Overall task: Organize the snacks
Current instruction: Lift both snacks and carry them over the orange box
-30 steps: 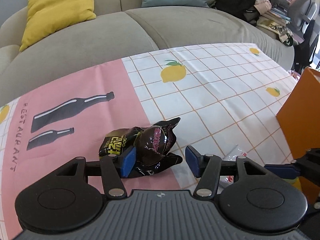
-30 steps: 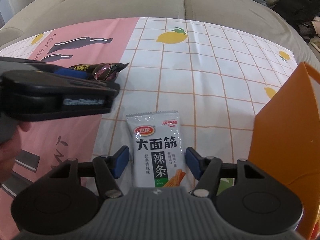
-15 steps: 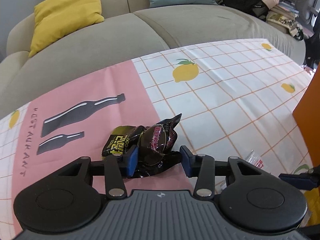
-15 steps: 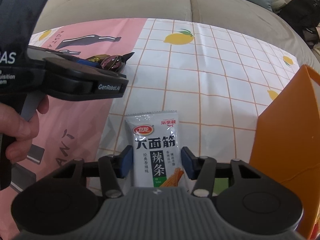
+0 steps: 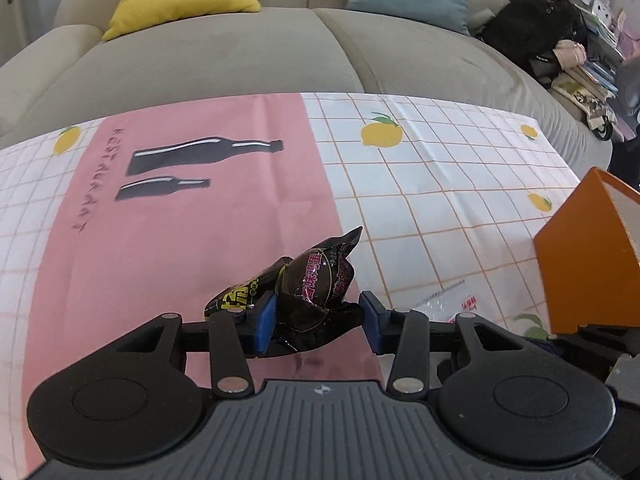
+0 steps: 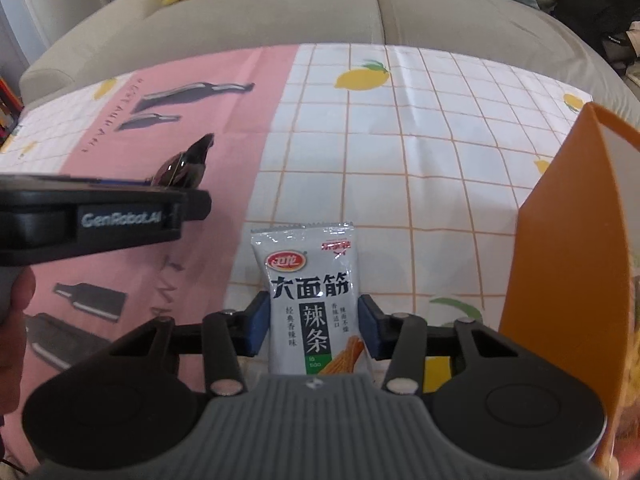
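Jaws on both grippers have narrowed since a second ago, and that is the main change. The left gripper [image 5: 316, 322] had its blue pads set wide, with only the left pad against the dark crumpled snack wrappers [image 5: 298, 292]; now both pads press the bundle from either side. In the left wrist view the pink-lettered wrapper bulges between the pads, the yellow-lettered one sticks out past the left pad, and the bundle looks lifted a little off the pink panel of the tablecloth [image 5: 192, 248], with a faint shadow beneath it. The right wrist view agrees, showing the wrapper tips [image 6: 188, 164] raised above the cloth beside the left gripper's body.

The right gripper [image 6: 312, 326] has closed in the same way: its pads stood clear of the white spicy-strip packet [image 6: 310, 292] and now sit against its two long edges. The packet lies flat on the checked part of the tablecloth [image 6: 400, 184], so I judge the grip as made but the lift not yet begun.

The orange box [image 6: 560, 248] stands just to the right of that packet, open side turned away; its contents are hard to read. With both snacks gripped, the sorting step is probably carrying each to the box. The thin foil may slip or fold when lifted, and the left bundle holds two wrappers, one of which could drop.
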Tool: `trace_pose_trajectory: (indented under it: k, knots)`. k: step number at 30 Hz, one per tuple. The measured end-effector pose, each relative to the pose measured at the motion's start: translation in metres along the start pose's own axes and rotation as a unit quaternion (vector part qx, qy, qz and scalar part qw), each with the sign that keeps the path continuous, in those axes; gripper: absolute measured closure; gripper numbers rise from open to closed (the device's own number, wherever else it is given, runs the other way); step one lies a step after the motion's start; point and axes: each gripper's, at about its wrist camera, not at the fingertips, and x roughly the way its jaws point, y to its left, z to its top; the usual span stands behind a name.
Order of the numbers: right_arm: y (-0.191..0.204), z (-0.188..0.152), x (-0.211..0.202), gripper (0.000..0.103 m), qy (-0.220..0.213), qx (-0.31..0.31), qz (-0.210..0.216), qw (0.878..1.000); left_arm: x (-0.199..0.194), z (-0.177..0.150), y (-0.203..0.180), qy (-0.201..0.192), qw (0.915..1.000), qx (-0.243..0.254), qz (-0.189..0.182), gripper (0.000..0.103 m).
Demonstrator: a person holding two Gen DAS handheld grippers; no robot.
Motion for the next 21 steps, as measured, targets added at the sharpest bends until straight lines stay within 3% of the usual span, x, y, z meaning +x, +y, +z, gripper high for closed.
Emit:
trace_pose_trajectory:
  k: [12,21]
  knots:
    - [0.0,-0.023,-0.09,0.058,-0.06,0.028,0.034,0.997,-0.077,-0.025,-0.015,-0.009,0.9995,-0.029,-0.002,0.053]
    - [-0.023,-0.045,-0.165,0.058,-0.111,0.055,0.05,0.991,-0.131,-0.038,-0.051,-0.019,0.9984,-0.025,-0.047,0.053]
